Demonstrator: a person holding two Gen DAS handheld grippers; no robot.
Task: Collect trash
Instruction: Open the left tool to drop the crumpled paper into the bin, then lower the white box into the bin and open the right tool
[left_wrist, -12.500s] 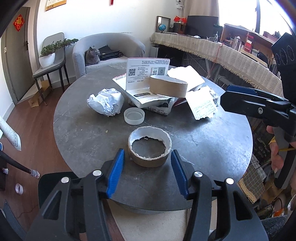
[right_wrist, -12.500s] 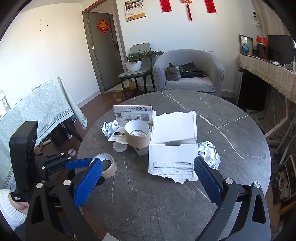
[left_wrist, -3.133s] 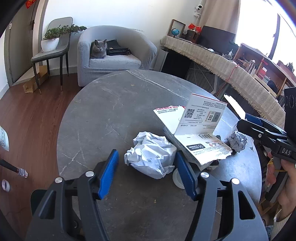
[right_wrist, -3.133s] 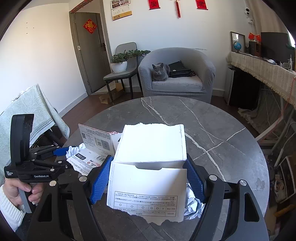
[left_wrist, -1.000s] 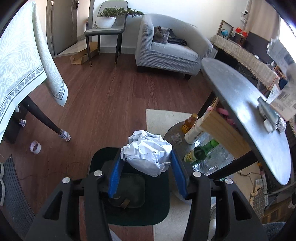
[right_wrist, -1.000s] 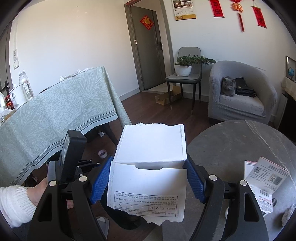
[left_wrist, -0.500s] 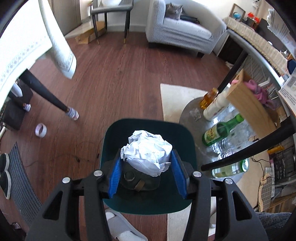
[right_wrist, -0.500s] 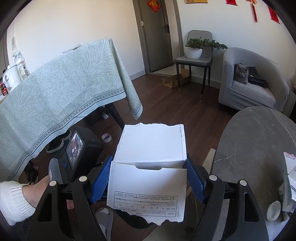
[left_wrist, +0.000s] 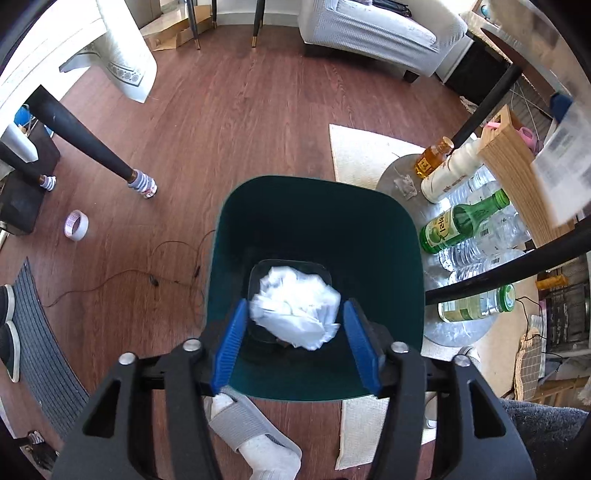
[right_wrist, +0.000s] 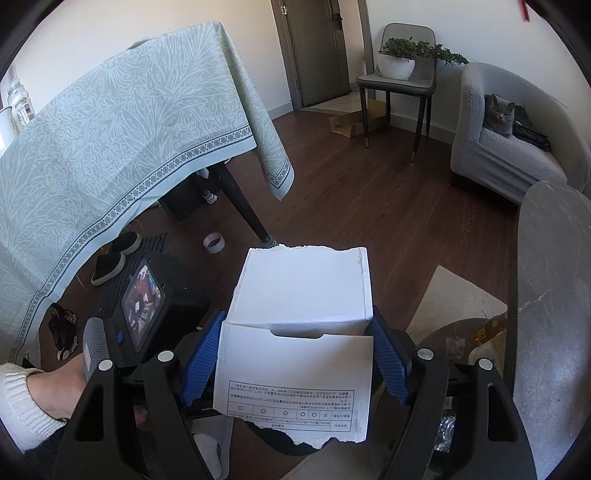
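My left gripper (left_wrist: 295, 345) sits over the green bin (left_wrist: 314, 236), jaws spread wider than the crumpled paper wad (left_wrist: 295, 308) seen blurred betw. them above the bin bottom; contact w/ pads unclear. Bin rim clear all round; bottles (left_wrist: 465, 225) just right. My right gripper (right_wrist: 295, 363) is clamped on the torn white box (right_wrist: 299, 325), wood floor (right_wrist: 369, 206) ahead, table (right_wrist: 546, 295) edge at right.
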